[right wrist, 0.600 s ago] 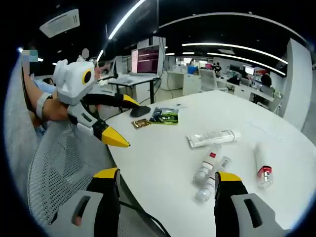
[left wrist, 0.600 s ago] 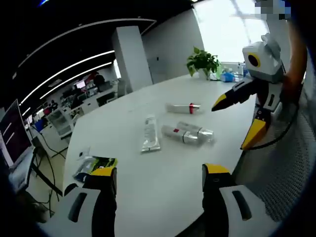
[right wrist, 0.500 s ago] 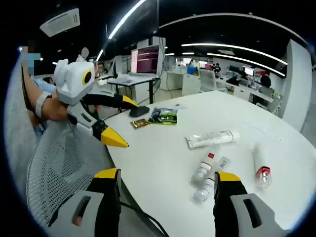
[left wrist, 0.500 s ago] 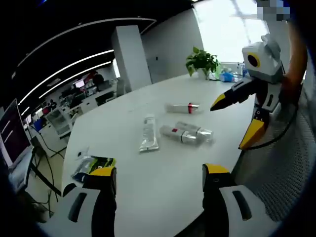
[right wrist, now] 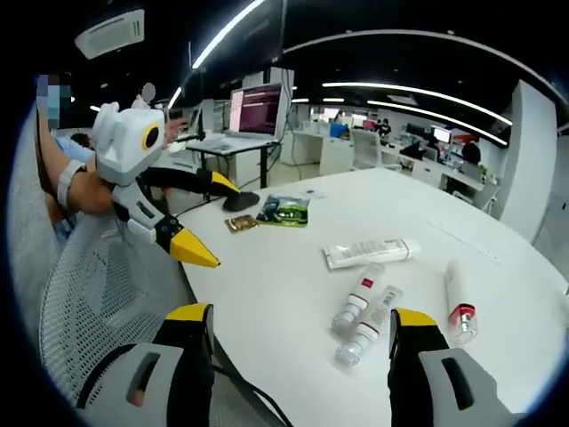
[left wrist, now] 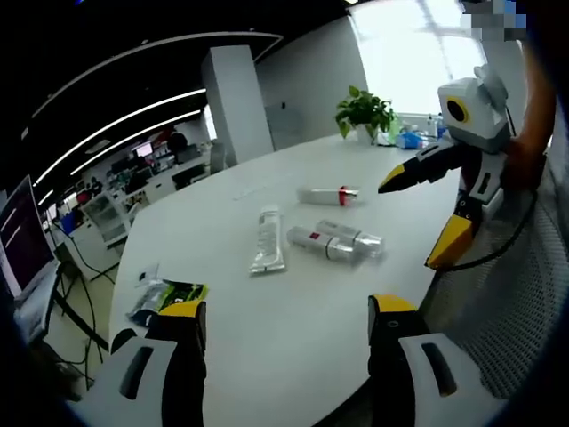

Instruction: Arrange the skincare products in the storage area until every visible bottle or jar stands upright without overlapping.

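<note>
Several skincare products lie flat on the white table (left wrist: 267, 347). A white tube (left wrist: 267, 238) rests left of two clear bottles (left wrist: 333, 240) lying side by side, and a bottle with a red band (left wrist: 327, 195) lies farther back. In the right gripper view the tube (right wrist: 369, 253), the paired bottles (right wrist: 360, 311) and the red-banded bottle (right wrist: 458, 298) lie the same way. My left gripper (left wrist: 286, 311) hovers open at the table's near edge, holding nothing, and also appears as the left gripper (right wrist: 210, 220). My right gripper (right wrist: 300, 316) is open and empty, seen too as the right gripper (left wrist: 418, 218).
Green sachets (left wrist: 164, 298) lie at the table's left end, the same sachets (right wrist: 283, 209) beside a small brown packet (right wrist: 236, 222) and a black mouse (right wrist: 240, 201). A potted plant (left wrist: 364, 108) stands at the far end. A mesh chair (right wrist: 98, 294) sits below the table edge.
Both views have shifted slightly with the hands. The products lie as before and both grippers stay open.
</note>
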`<state>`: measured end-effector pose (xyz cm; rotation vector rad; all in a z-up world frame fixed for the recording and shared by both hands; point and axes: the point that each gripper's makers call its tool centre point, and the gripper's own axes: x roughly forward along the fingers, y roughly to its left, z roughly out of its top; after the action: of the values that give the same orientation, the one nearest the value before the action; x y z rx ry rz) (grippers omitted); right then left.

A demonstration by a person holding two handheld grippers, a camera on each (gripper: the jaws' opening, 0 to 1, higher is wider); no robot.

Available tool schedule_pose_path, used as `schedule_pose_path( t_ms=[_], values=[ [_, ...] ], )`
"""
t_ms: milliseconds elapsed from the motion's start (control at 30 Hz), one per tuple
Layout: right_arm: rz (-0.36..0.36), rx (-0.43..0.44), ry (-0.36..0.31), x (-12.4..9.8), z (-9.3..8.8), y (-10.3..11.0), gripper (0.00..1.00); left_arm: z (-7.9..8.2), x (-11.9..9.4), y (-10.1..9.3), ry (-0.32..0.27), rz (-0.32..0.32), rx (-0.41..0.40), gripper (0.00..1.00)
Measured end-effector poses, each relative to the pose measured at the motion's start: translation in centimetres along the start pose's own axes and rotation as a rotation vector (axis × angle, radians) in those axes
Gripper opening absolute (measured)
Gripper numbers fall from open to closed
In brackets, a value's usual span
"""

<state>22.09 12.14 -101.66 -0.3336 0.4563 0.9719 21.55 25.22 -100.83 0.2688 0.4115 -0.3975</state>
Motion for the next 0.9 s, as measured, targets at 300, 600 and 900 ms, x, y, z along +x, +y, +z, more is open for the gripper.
schedule_pose_path(
  t_ms=[300,600,900],
  values=[
    [-0.044,0.038,0.006,-0.2,0.0,-1.3,0.78,-0.3,0.0,0.1,0.009,-0.003,-0.023,0.7],
    [-0.07,0.159,-0.015,-0.3,0.1,-2.5,0.77,-0.4,-0.1,0.4,0.012,0.006,-0.028,0.68],
    [-0.068,0.114,-0.001,-0.3,-0.1,-2.0,0.75,-0.4,-0.1,-0.2,0.012,-0.018,-0.016,0.66]
  ],
)
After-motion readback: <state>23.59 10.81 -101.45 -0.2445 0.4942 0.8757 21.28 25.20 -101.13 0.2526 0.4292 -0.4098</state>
